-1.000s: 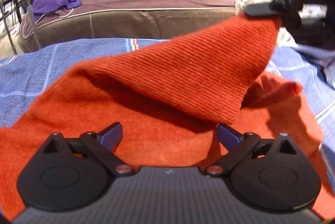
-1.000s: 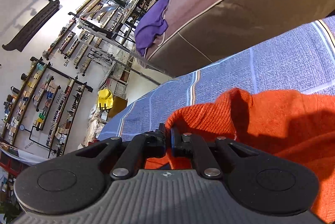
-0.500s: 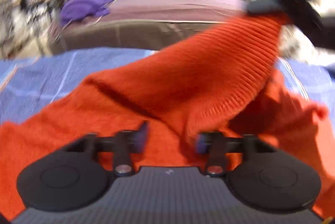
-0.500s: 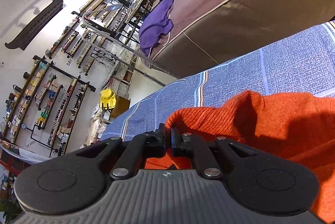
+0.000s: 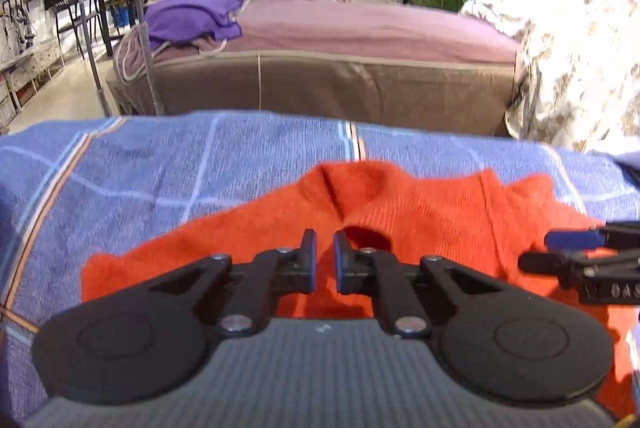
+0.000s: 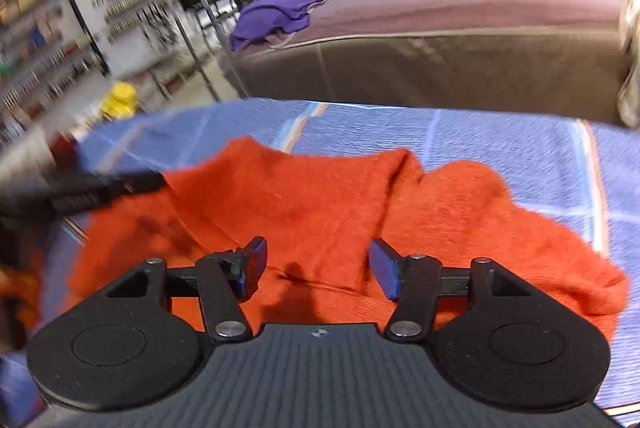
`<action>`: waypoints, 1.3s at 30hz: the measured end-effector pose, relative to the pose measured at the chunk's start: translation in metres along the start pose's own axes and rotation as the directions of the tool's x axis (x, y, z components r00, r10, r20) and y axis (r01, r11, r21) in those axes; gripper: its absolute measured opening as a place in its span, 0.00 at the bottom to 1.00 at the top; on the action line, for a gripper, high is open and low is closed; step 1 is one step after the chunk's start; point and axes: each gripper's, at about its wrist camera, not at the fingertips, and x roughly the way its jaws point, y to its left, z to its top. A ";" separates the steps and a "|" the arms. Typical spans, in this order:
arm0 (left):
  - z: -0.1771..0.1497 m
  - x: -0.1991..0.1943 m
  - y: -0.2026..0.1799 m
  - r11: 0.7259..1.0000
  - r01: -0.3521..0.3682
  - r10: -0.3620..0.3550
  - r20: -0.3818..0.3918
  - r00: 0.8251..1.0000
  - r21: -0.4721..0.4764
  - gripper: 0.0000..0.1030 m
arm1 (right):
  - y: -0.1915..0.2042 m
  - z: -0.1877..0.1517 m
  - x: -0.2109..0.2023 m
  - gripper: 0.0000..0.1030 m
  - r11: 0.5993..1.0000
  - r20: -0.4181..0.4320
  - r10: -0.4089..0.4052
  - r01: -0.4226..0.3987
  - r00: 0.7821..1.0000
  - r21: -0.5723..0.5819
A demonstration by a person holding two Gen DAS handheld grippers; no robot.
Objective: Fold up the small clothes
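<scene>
The right gripper [image 6: 318, 268] has let go: a second ago it pinched an edge of the orange knit sweater [image 5: 420, 211] and held it up like a tent; now its fingers stand spread wide with nothing between them, hovering low over the cloth. The lifted flap has come down and lies across the rest of the garment, so one fold looks laid. The left gripper [image 5: 323, 260], which was spread a second ago, has drawn its fingers nearly together; a narrow gap shows between the pads, and I cannot tell whether any cloth is caught in it.

The sweater lies directly ahead of and beneath both grippers on the blue checked bedsheet [image 5: 160, 163]. Its far edge is rumpled, with a ridge just beyond the left gripper's tips and a dark hollow beside the right-hand pad. In the left wrist view the right gripper enters from the right edge, close over the sweater's right side; in the right wrist view the left gripper shows as a blurred dark shape at the left, over the sweater's left part.

Count: one orange sweater, two grippers, one blue sheet. Beyond the sheet's far edge stands one brown-sided bed [image 5: 360, 87] with one purple cloth [image 5: 188, 15] heaped on its left end.

The fold is probably unfinished; the bunched far edge will want smoothing or another fold.
</scene>
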 end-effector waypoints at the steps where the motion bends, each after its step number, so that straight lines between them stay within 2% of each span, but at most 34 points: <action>1: -0.006 0.000 0.002 1.000 -0.016 0.016 -0.013 1.000 0.005 0.11 | -0.002 -0.002 0.003 0.90 1.000 -0.012 -0.019 0.019 1.000 0.008; 6: -0.037 0.001 0.012 1.000 0.013 -0.014 -0.092 0.996 -0.012 0.14 | -0.023 0.001 0.019 0.90 0.986 -0.030 0.047 -0.042 0.998 0.159; 7: -0.038 0.001 0.013 1.000 0.008 -0.010 -0.086 0.996 -0.022 0.20 | -0.027 0.001 0.026 0.90 0.977 -0.048 0.068 -0.057 0.997 0.207; 8: -0.038 0.001 0.015 0.999 0.013 -0.016 -0.070 0.997 -0.040 0.31 | -0.031 0.001 0.033 0.89 0.964 -0.054 0.105 -0.088 0.993 0.251; 9: -0.035 0.001 0.017 0.998 0.021 -0.024 -0.044 0.999 -0.061 0.42 | -0.033 0.001 0.040 0.80 0.954 -0.065 0.134 -0.111 0.989 0.278; 10: -0.032 0.003 0.016 0.997 0.028 -0.029 -0.004 1.000 -0.070 0.70 | -0.034 0.000 0.043 0.43 0.952 -0.078 0.129 -0.101 0.989 0.289; 11: -0.027 0.007 0.015 0.998 0.031 -0.029 0.029 0.999 -0.059 0.83 | -0.034 0.002 0.045 0.13 0.952 -0.084 0.106 -0.077 0.991 0.295; 12: -0.022 0.011 0.011 0.999 0.021 -0.019 0.044 0.999 -0.033 0.97 | -0.031 0.002 0.040 0.13 0.949 -0.059 0.113 -0.091 0.992 0.301; 13: -0.016 0.020 0.004 1.000 -0.001 0.001 0.045 0.999 0.007 0.95 | -0.031 0.004 0.035 0.13 0.943 -0.031 0.136 -0.120 0.990 0.310; 14: -0.010 0.028 -0.002 0.999 -0.011 0.010 0.040 0.999 0.040 0.84 | -0.030 0.006 0.030 0.13 0.936 -0.012 0.158 -0.146 0.987 0.321; 15: -0.004 0.036 -0.007 0.998 -0.002 0.001 0.028 1.000 0.058 0.71 | -0.031 0.009 0.023 0.13 0.927 0.003 0.176 -0.167 0.984 0.336; 16: 0.000 0.043 -0.009 0.998 0.007 -0.007 -0.002 1.000 0.065 0.37 | -0.032 0.013 0.019 0.13 0.919 0.015 0.191 -0.185 0.981 0.349; 17: 0.005 0.052 -0.011 0.998 0.020 -0.017 -0.047 0.999 0.065 0.10 | -0.033 0.016 0.013 0.13 0.906 0.033 0.212 -0.209 0.977 0.369; 18: 0.007 0.054 -0.010 0.998 0.032 -0.029 -0.067 0.997 0.051 0.06 | -0.036 0.019 0.008 0.13 0.895 0.047 0.223 -0.224 0.974 0.386; 19: 0.008 0.051 -0.007 0.998 0.045 -0.043 -0.061 0.997 0.033 0.05 | -0.038 0.022 0.003 0.13 0.890 0.054 0.229 -0.232 0.972 0.392; 22: 0.004 0.018 -0.004 0.995 0.093 -0.093 0.003 0.996 0.042 0.05 | -0.045 0.024 -0.015 0.13 0.884 0.080 0.252 -0.263 0.964 0.386; 23: 0.000 0.006 -0.005 0.993 0.102 -0.103 0.015 0.995 0.057 0.05 | -0.047 0.022 -0.019 0.13 0.878 0.074 0.260 -0.268 0.963 0.396; 25: -0.009 -0.008 -0.009 0.987 0.140 -0.138 -0.029 0.990 0.077 0.05 | -0.050 0.015 -0.021 0.12 0.878 0.022 0.258 -0.244 0.966 0.412; 27: -0.024 -0.006 -0.015 0.985 0.138 -0.129 -0.087 0.988 0.099 0.09 | -0.045 0.002 -0.015 0.12 0.901 -0.050 0.231 -0.194 0.972 0.388; 28: -0.033 0.001 -0.021 0.982 0.116 -0.097 -0.125 0.987 0.147 0.15 | -0.042 -0.005 -0.010 0.13 0.918 -0.081 0.208 -0.166 0.975 0.360; 29: -0.041 0.010 -0.025 0.979 0.078 -0.051 -0.146 0.988 0.188 0.28 | -0.040 -0.013 -0.005 0.15 0.934 -0.102 0.172 -0.129 0.980 0.334; 30: -0.047 0.015 -0.027 0.977 0.046 -0.015 -0.147 0.989 0.206 0.34 | -0.038 -0.020 0.000 0.24 0.941 -0.116 0.134 -0.090 0.984 0.326; 31: -0.051 0.015 -0.025 0.978 0.026 0.000 -0.124 0.992 0.207 0.46 | -0.037 -0.027 0.005 0.26 0.948 -0.130 0.097 -0.052 0.987 0.313; 32: -0.052 0.013 -0.023 0.980 -0.002 0.025 -0.112 0.993 0.199 0.63 | -0.038 -0.033 0.006 0.23 0.954 -0.110 0.094 -0.058 0.990 0.293; 34: -0.052 0.003 -0.018 0.976 -0.077 0.102 -0.119 0.988 0.202 0.88 | -0.036 -0.036 -0.003 0.24 0.954 -0.093 0.072 -0.041 0.993 0.295; 35: -0.054 -0.007 -0.015 0.970 -0.102 0.129 -0.112 0.985 0.221 0.89 | -0.035 -0.035 -0.014 0.26 0.956 -0.090 0.048 -0.019 0.995 0.294; 36: -0.058 -0.021 -0.011 0.963 -0.112 0.140 -0.099 0.985 0.245 0.89 | -0.033 -0.036 -0.029 0.36 0.956 -0.072 0.043 -0.020 0.996 0.292; 37: -0.064 -0.037 -0.008 0.959 -0.113 0.139 -0.084 0.987 0.262 0.89 | -0.031 -0.039 -0.047 0.40 0.961 -0.037 0.059 -0.047 0.998 0.274; 38: -0.074 -0.057 -0.002 0.957 -0.103 0.126 -0.068 0.990 0.271 0.94 | -0.027 -0.043 -0.067 0.41 0.970 -0.007 0.079 -0.075 0.997 0.232; 39: -0.085 -0.075 0.003 0.958 -0.086 0.108 -0.066 0.992 0.272 0.98 | -0.022 -0.049 -0.088 0.50 0.980 0.009 0.092 -0.092 0.996 0.176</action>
